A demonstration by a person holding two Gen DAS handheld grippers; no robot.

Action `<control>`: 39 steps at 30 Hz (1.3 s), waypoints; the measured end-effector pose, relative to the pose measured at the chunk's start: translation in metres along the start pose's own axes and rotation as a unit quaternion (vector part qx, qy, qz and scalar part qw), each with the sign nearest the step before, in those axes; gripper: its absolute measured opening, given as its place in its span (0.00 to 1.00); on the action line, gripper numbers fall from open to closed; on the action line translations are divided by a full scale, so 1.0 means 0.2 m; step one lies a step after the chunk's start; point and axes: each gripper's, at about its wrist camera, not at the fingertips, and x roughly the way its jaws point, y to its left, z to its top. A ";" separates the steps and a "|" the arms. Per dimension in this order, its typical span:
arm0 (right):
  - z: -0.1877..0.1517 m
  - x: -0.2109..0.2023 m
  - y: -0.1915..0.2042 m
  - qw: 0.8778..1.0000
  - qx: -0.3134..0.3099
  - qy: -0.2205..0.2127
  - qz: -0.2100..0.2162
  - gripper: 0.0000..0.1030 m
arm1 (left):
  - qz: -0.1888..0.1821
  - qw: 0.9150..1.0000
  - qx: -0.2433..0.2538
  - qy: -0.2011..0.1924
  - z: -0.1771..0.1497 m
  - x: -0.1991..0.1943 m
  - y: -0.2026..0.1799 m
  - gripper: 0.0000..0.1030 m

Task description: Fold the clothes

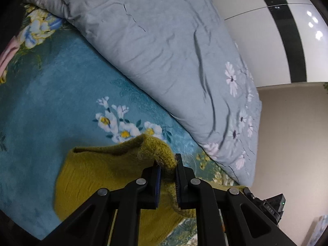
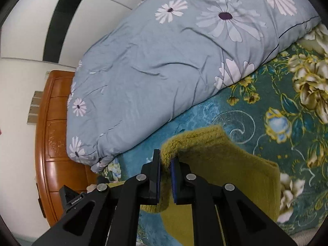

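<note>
Left claw (image 1: 168,165) pinches the mustard sweater (image 1: 98,176); right claw (image 2: 165,162) apparently likewise.

Bed cover: my teal floral blanket (image 1: 51,94) (image 2: 287,123).
On it: mustard knit garment (image 1: 98,176) (image 2: 235,164); grey flowered duvet (image 1: 164,51) (image 2: 164,65) beside.

"ConRobot.AI" on left gripper (image 2: 70,198) (small print)
</note>
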 end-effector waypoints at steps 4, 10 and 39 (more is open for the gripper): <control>0.13 0.11 -0.04 1.000 0.017 0.006 -0.006 0.08 | 0.005 1.000 0.001 0.007 0.13 0.16 -0.02 0.12; 0.27 0.30 -0.07 0.999 0.032 0.004 -0.038 0.08 | 0.016 0.999 -0.002 0.035 0.35 0.43 -0.01 0.12; 0.58 0.86 -0.28 0.992 0.060 0.056 -0.098 0.17 | -0.022 0.995 -0.027 0.092 0.65 0.90 0.10 0.29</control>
